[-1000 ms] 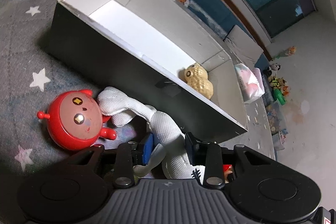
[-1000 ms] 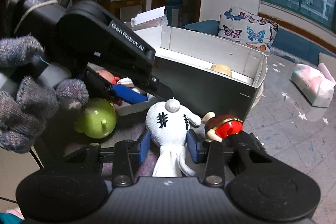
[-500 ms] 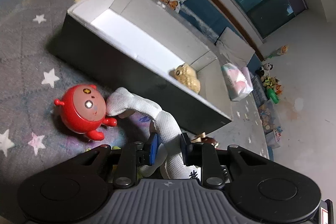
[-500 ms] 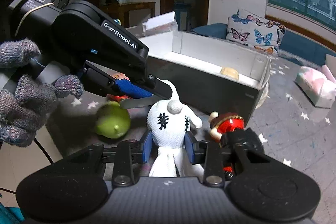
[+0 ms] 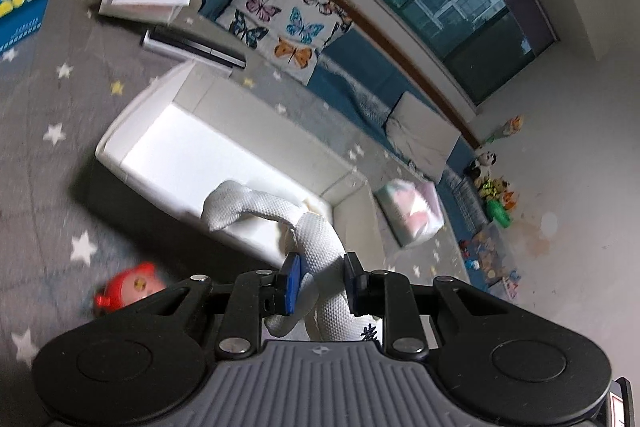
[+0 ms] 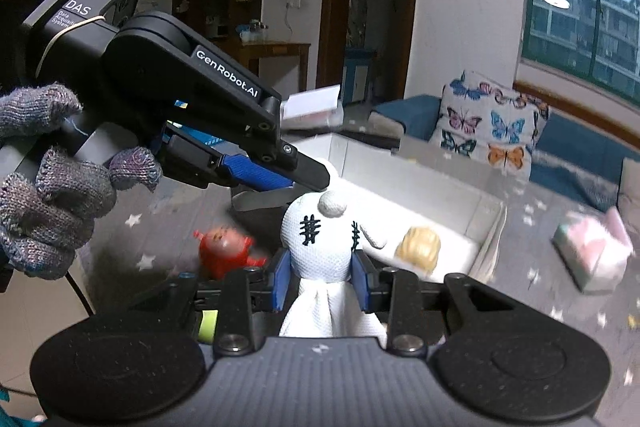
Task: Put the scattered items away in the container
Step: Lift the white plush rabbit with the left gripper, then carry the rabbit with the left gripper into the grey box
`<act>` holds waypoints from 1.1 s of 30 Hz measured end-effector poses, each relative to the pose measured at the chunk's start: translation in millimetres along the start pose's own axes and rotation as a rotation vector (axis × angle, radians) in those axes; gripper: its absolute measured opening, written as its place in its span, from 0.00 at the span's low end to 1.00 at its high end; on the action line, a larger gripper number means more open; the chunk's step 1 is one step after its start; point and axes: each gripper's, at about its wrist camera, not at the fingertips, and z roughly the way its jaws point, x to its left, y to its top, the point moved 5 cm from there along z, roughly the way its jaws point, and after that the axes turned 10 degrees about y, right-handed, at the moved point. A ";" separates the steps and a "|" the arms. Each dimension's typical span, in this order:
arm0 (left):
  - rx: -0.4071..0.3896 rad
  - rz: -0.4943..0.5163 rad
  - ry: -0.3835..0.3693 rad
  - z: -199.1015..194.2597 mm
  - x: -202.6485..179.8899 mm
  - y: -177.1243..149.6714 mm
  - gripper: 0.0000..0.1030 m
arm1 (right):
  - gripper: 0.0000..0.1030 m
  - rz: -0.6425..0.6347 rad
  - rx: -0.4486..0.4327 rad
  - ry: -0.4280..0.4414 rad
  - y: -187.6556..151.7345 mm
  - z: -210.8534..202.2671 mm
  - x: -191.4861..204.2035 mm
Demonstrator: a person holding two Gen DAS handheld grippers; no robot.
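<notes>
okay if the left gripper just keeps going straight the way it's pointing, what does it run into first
Likely the open white box. The left gripper, jaws shut on the white plush toy, points over its near wall toward the bright floor inside. Depth is hard to judge in this blurred fisheye view.

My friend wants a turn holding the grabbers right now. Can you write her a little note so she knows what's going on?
Left tool: shut on the white plush doll's limb.
Right tool: shut on the doll's head.
The doll hangs above the rug, near the white box.
Done: the tan plush is in the box.
Left: put the doll in, then the red round toy on the rug.
</notes>
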 end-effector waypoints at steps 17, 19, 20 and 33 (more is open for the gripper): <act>-0.021 -0.112 0.051 57.4 26.0 81.2 0.24 | 0.31 -0.075 0.073 0.051 58.8 86.1 -45.5; -0.009 -0.118 0.063 69.2 30.6 85.8 0.24 | 0.31 -0.062 0.096 0.062 59.6 98.4 -51.4; -0.003 -0.119 0.070 75.3 32.7 87.7 0.24 | 0.31 -0.052 0.110 0.068 60.0 105.1 -55.1; 0.073 -0.160 0.144 134.2 62.4 93.0 0.25 | 0.31 -0.032 0.307 0.101 51.0 177.9 -88.3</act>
